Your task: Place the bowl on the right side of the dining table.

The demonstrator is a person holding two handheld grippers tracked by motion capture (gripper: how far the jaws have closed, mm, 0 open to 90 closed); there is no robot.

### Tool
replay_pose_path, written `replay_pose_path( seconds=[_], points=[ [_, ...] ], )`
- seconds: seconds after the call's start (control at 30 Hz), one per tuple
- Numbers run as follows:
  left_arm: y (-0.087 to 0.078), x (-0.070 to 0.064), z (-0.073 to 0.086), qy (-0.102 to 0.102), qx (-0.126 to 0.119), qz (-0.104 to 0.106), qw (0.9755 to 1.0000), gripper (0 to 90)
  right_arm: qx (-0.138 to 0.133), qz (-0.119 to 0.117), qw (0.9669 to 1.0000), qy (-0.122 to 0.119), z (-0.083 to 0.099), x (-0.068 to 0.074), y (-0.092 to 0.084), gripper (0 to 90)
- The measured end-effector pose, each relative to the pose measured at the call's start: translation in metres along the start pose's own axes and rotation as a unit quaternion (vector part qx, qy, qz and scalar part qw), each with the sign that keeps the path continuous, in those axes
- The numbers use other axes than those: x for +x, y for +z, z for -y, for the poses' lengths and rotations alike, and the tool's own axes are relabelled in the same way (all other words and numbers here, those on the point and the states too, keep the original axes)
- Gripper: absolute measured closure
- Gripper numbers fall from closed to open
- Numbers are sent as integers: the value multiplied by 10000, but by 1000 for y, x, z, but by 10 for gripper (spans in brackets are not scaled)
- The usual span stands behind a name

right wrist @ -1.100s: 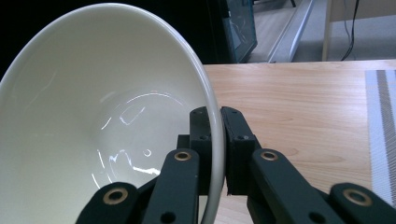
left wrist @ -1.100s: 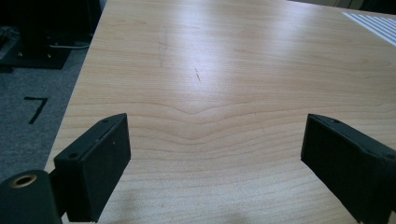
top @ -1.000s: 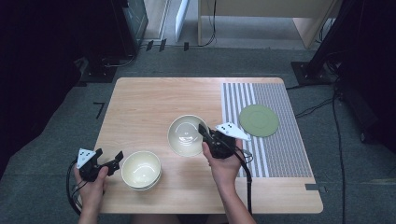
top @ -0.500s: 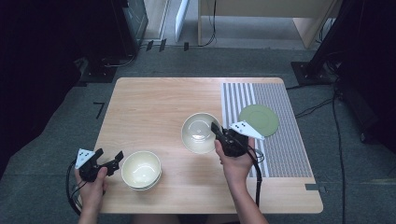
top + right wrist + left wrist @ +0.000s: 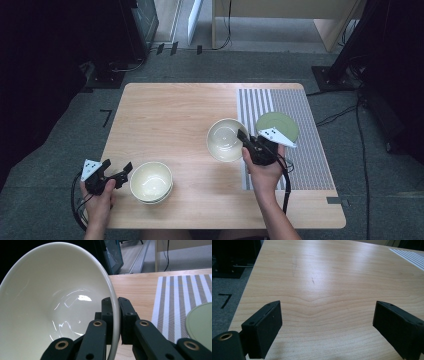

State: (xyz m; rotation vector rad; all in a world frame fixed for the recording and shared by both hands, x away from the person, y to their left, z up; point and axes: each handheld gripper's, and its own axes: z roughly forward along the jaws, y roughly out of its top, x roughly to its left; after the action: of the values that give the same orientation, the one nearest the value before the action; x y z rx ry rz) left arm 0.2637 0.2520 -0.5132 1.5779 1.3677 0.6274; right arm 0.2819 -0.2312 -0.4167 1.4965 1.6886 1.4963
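Observation:
A white bowl (image 5: 225,139) hangs above the table's middle right, next to the striped mat (image 5: 305,155). My right gripper (image 5: 244,139) is shut on its rim; in the right gripper view the bowl (image 5: 50,305) is tilted with its rim pinched between the two jaws of my right gripper (image 5: 115,315). A stack of cream bowls (image 5: 151,182) sits near the front left of the table. Just left of that stack, my left gripper (image 5: 120,172) is open, its jaws wide apart over bare wood in the left gripper view, where my left gripper (image 5: 327,320) holds nothing.
A green plate (image 5: 278,126) lies on the striped mat at the right. The wooden table (image 5: 170,120) has free room across its back and middle. Cables and dark equipment stand on the floor around the table.
My right gripper has carried the white bowl to the right, from the table's middle to the edge of the striped mat. The left gripper has stayed beside the bowl stack.

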Motion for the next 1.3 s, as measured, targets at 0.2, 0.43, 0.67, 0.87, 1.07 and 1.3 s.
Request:
replay_pose_path(
  seconds=[0.2,0.43,0.67,0.87,1.07,1.3],
  points=[
    [0,0,0,-9,-1,-3,10000,82,-8,56,10000,60,1,-11,-4,848],
    [0,0,0,17,8,4,10000,82,-21,130,9998,156,3,-26,-8,847],
    [0,-1,0,28,-3,-19,10000,82,-14,187,9996,203,2,-37,-8,847],
    [0,-1,0,30,0,21,10000,82,-86,290,9992,265,-2,-47,-11,847],
    [0,-1,0,40,10,13,10000,83,-96,400,9985,355,-7,-59,-9,847],
    [1,-1,0,38,20,-1,10000,83,-95,569,9976,373,-13,-70,-3,847]
  ],
)
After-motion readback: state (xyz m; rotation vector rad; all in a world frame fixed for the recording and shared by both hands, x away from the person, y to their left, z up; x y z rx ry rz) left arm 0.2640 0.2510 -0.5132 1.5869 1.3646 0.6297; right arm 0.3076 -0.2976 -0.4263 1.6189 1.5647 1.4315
